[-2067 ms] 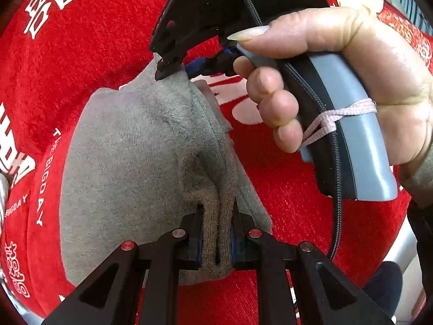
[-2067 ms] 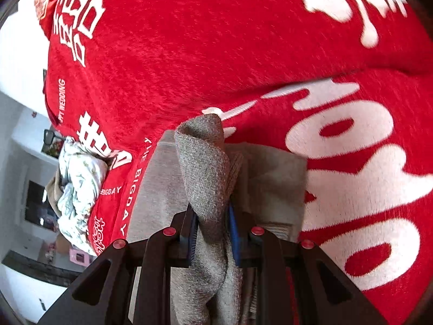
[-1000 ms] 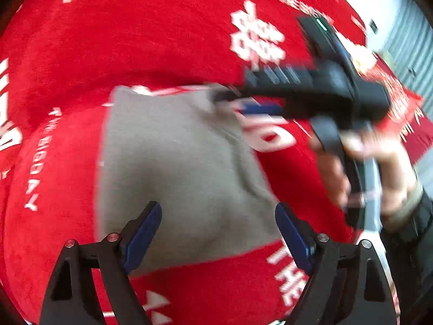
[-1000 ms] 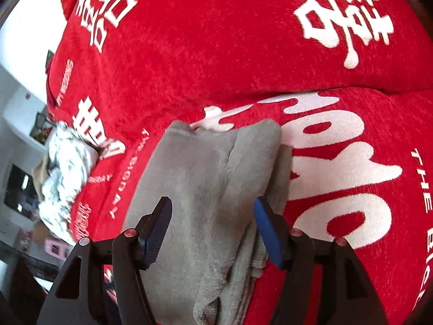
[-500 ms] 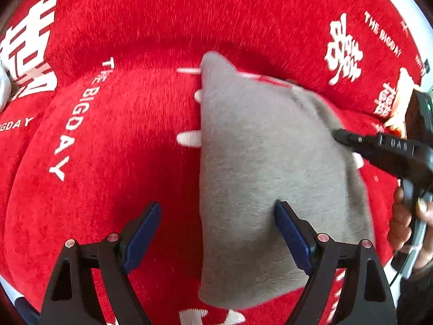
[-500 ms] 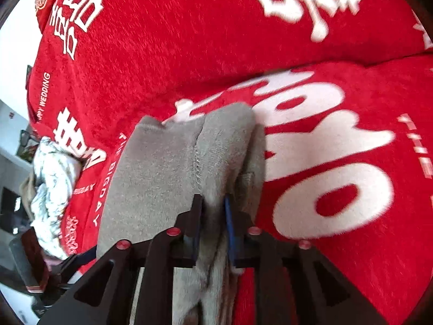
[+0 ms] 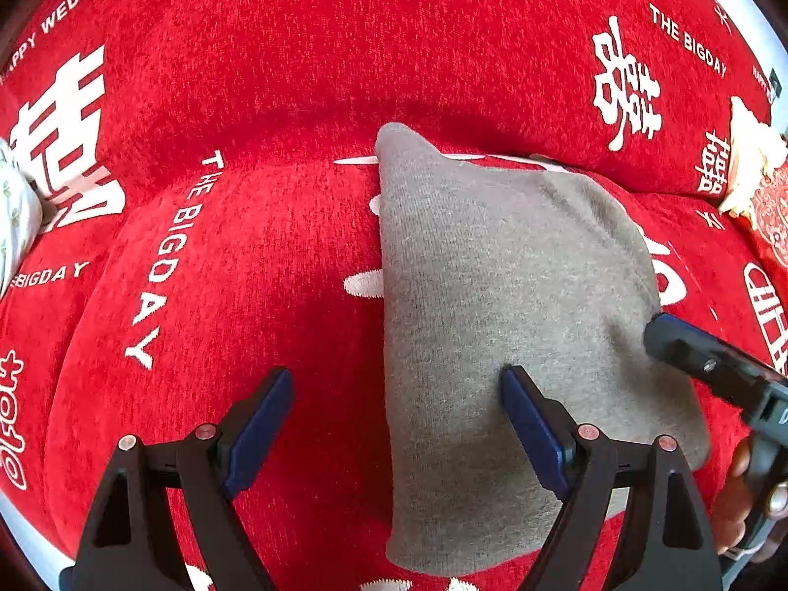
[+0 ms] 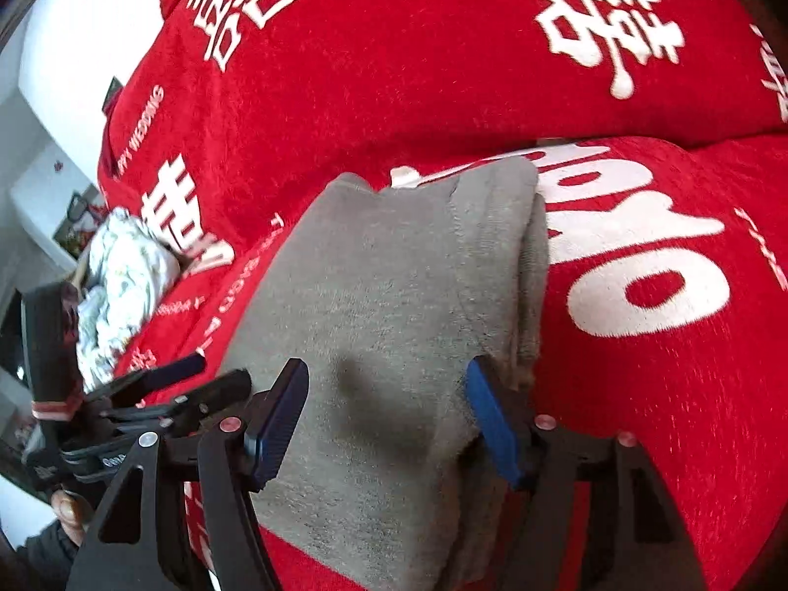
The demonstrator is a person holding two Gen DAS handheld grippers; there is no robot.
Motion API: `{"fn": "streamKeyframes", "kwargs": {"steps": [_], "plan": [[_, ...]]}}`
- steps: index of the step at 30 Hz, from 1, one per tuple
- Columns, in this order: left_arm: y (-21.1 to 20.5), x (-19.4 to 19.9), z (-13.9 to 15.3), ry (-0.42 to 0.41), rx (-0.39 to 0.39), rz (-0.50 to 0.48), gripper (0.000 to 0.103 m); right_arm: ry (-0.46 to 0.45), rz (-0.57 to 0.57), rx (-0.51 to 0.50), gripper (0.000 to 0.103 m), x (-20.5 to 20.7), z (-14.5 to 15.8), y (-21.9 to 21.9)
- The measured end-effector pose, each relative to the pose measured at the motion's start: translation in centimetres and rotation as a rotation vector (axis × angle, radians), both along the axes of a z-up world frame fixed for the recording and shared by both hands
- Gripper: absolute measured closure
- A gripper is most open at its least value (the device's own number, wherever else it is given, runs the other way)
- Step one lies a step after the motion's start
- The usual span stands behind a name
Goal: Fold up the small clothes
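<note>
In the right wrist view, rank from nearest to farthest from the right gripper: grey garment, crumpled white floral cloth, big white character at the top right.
1. grey garment: under the opening right gripper.
2. crumpled white floral cloth: far left.
3. big white character: top right, on the red cover.

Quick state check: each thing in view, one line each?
Grey garment: folded, lying flat on the red cover, held by neither gripper.
Left gripper: open, straddling the garment's left edge.
Right gripper: jaws opening, garment between them, not pinched.
White patterned cloth: crumpled, lying aside.
</note>
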State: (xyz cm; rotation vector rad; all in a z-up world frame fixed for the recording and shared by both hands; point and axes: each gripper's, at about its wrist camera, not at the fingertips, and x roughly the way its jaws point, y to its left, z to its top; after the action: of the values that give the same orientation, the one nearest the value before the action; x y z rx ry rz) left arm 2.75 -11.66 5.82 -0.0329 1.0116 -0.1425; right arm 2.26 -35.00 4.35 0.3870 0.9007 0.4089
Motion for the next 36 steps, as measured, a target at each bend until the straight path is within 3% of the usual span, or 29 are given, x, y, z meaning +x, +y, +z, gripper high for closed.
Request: {"fn": "streamKeyframes", "kwargs": {"steps": [5,11,18,22,26,29,30,36], "plan": [[0.2,-0.3,0.9,-0.018,0.009,-0.001,0.016,-0.034,-0.033,-0.075,0.032,-0.8,1.9,0.2],[0.3,0.9,1.5,-0.045,0.03,0.01,0.016,-0.062,-0.035,-0.078,0.032,1.5,3.4,0.7],[-0.6,4.1,1.0,-0.027,0.064,-0.013,0.016,0.031,-0.02,-0.14,0.033,7.0,0.4,1.6],[-1.0,6.9,-0.3,0.042,0.032,-0.022,0.016,0.054,-0.048,-0.075,0.033,9.1,-0.9,-0.1],[-2.3,9.0,-1.1,0.055,0.047,-0.055,0.016,0.07,-0.049,-0.098,0.033,10.9,-1.8,-0.8],[-3.4,10.5,-1.8,0.061,0.1,-0.065,0.0,0.094,-0.037,-0.07,0.033,12.5,-2.9,-1.6],[-3.6,11.1,-2.1,0.07,0.102,-0.07,0.0,0.097,-0.037,-0.058,0.033,13.1,-3.0,-1.7],[-2.6,13.7,-3.2,0.14,-0.017,-0.105,0.0,0.097,-0.013,-0.079,0.032,15.2,-3.4,-1.4]]}}
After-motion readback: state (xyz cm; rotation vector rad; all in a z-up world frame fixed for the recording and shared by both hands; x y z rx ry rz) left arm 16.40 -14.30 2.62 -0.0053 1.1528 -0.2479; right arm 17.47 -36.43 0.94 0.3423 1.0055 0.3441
